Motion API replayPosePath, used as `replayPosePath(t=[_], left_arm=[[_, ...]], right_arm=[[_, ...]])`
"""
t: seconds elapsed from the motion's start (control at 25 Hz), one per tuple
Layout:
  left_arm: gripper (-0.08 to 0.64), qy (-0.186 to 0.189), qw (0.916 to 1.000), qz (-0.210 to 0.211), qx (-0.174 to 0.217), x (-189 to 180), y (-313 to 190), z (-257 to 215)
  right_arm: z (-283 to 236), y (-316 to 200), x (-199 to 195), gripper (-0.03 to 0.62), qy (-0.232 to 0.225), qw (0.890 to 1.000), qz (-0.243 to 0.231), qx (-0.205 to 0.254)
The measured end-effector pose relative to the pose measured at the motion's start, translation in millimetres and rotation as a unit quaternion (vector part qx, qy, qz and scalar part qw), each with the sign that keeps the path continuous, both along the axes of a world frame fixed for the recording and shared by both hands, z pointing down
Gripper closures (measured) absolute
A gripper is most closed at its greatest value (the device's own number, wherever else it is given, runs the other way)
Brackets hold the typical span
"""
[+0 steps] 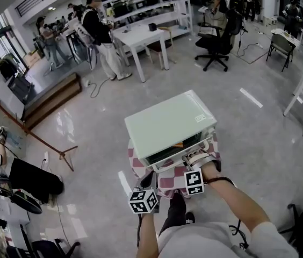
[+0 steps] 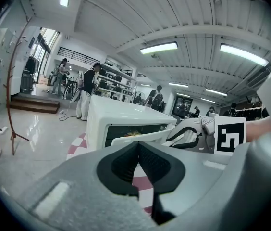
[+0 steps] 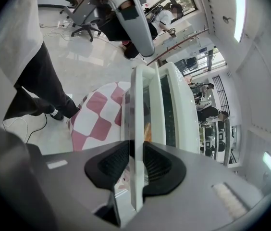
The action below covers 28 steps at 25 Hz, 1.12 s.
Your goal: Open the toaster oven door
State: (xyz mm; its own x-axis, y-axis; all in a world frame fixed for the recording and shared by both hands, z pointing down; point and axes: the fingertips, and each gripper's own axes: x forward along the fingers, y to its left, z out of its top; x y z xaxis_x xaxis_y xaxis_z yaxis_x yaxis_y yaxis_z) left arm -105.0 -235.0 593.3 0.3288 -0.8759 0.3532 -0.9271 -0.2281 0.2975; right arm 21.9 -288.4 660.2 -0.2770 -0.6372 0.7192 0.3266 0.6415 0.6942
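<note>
A pale green toaster oven (image 1: 170,125) stands on a small round table with a pink-and-white checked cloth (image 1: 167,186). Its door (image 1: 179,153) hangs partly open, with a dark gap and something orange behind it. My right gripper (image 1: 197,158) is shut on the door's top edge; in the right gripper view the pale door (image 3: 138,109) runs straight between the pads of that gripper (image 3: 135,165). My left gripper (image 1: 147,181) hovers low at the oven's front left, shut and empty (image 2: 138,165). From there I see the oven (image 2: 121,117), the tilted door (image 2: 140,137) and the right gripper (image 2: 193,131).
The table stands alone on a glossy grey floor. A white desk (image 1: 141,36) and a black office chair (image 1: 218,42) are far behind, with several people around. A person sits at the far left (image 1: 12,171). A red rail (image 1: 49,144) runs along the left.
</note>
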Motion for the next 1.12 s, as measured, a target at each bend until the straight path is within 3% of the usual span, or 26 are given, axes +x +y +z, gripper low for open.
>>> replayPosePath(t=[0.28, 1.12], left_arm=[[0.557, 0.001, 0.9999, -0.013, -0.003, -6, 1, 3], [0.557, -0.017, 0.9997, 0.005, -0.018, 2, 7, 12]], right_arm=[[6, 11, 5, 0.502, -0.001, 1.000, -0.003, -0.004], [32, 43, 21, 0.515, 0.013, 1.000, -0.003, -0.015]])
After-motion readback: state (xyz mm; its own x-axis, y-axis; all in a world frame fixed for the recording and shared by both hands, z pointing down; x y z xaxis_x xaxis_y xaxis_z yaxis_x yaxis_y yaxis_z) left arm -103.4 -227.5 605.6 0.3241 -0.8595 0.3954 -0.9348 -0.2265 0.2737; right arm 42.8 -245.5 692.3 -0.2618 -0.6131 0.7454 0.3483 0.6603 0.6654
